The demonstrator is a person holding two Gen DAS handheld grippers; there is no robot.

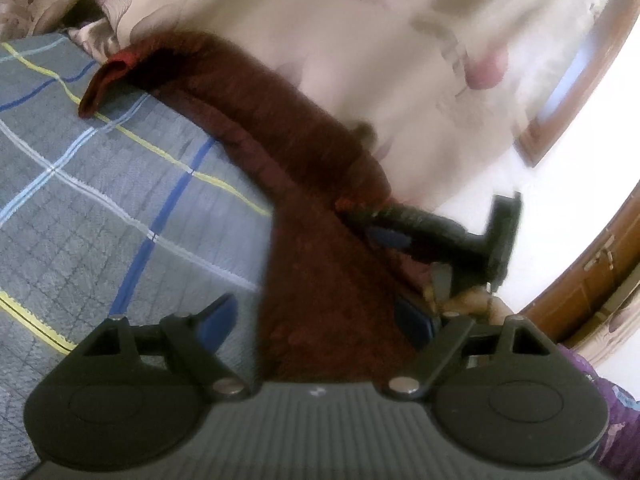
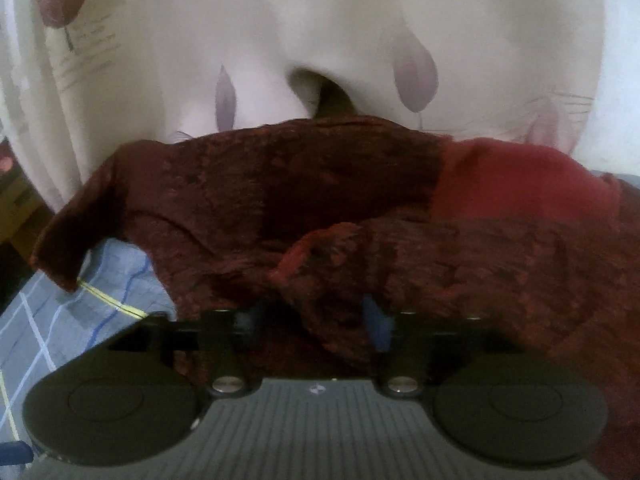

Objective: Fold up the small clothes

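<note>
While we watch, the dark maroon garment (image 2: 304, 200), nubbly and knit-like with a smoother red cuff, lies rumpled on the grey quilted plaid bedspread (image 1: 120, 184) beside the pale leaf-print curtain (image 1: 360, 40); our left gripper (image 1: 320, 320) stands wide, cloth between its blue pads untouched; our right gripper (image 2: 316, 320) is parted midway, fabric bunched loosely between its fingers.

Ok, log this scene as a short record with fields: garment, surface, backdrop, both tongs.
garment: dark red knit, lying rumpled on the cover
surface: grey checked bed cover
backdrop: pale floral fabric behind the garment
left tongs: open wide, cloth lying between the fingers
right tongs: open, a bunched edge of the knit between the fingers
</note>
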